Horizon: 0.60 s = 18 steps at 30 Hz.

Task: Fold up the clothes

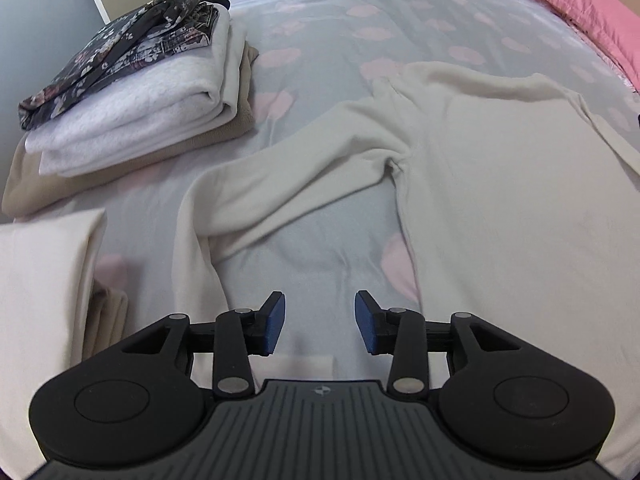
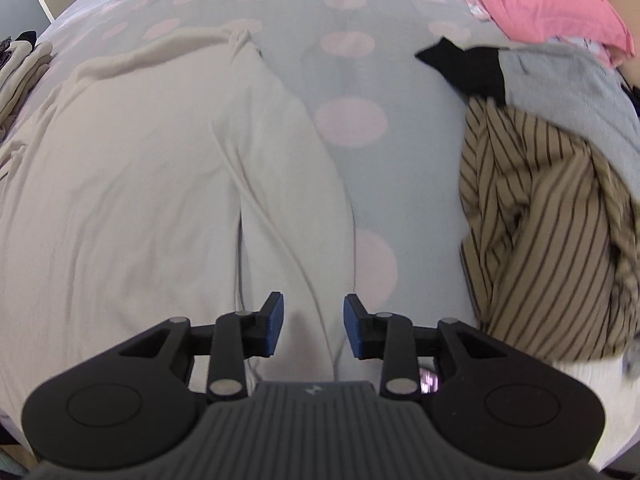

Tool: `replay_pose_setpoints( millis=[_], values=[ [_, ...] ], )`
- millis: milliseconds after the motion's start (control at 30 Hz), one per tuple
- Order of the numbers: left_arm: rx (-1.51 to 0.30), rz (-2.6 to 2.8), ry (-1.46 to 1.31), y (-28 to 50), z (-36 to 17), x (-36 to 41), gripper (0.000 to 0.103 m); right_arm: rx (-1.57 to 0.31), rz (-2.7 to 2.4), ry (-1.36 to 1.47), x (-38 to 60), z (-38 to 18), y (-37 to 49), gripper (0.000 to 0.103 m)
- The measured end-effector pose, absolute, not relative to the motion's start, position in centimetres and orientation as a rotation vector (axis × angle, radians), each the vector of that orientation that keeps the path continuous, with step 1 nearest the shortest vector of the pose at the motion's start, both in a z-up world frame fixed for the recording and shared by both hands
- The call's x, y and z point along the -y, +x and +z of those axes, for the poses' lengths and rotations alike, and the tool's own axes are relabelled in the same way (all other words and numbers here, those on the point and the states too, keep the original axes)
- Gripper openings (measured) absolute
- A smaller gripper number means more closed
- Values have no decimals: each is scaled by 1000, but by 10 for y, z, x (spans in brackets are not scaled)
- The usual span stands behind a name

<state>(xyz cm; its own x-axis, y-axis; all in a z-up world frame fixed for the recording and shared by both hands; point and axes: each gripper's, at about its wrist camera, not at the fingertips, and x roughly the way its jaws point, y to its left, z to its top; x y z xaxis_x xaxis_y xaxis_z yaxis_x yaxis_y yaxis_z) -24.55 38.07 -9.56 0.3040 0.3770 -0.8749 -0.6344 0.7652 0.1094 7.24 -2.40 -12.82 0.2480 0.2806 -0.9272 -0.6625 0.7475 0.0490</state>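
Two open grippers hover over the bed. Left view: the left gripper [image 1: 320, 322], wide and empty, hangs near a cream top's [image 1: 500, 184] sprawled sleeve [image 1: 256, 196]; a folded stack [image 1: 132, 96] lies beyond. Right view: the right gripper [image 2: 314, 326], also wide, sits above the top's hem, unfolded clothes [image 2: 548, 216] beside. Folding this top seems next, likely taking sleeve and hem. No containers show.

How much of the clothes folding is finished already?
Some is done: a folded stack sits on the bed. The cream top lies spread out, unfolded, with the left gripper and right gripper open above it. A striped shirt and grey garment still wait in a heap.
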Motion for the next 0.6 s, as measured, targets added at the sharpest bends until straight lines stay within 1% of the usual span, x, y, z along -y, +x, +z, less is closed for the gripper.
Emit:
replay_pose_setpoints(
  millis=[200,233,267,467,600],
  values=[
    [-1077,670,-221,-254,-101,-350,38,-1276,648,-323,48,-161,69,35],
    [-1075,674,-207,-256,-101,-346,38,-1290,653,-301,50,-164,68,24],
    [-1073,678,-194,-257,-101,-342,38,-1293,664,-276,53,-163,68,11],
    [-1054,695,-207,-269,-98,-332,38,-1222,656,-251,58,-132,61,10],
    [-1065,693,-209,-269,-101,-331,38,-1169,624,-253,66,-107,72,10]
  ],
)
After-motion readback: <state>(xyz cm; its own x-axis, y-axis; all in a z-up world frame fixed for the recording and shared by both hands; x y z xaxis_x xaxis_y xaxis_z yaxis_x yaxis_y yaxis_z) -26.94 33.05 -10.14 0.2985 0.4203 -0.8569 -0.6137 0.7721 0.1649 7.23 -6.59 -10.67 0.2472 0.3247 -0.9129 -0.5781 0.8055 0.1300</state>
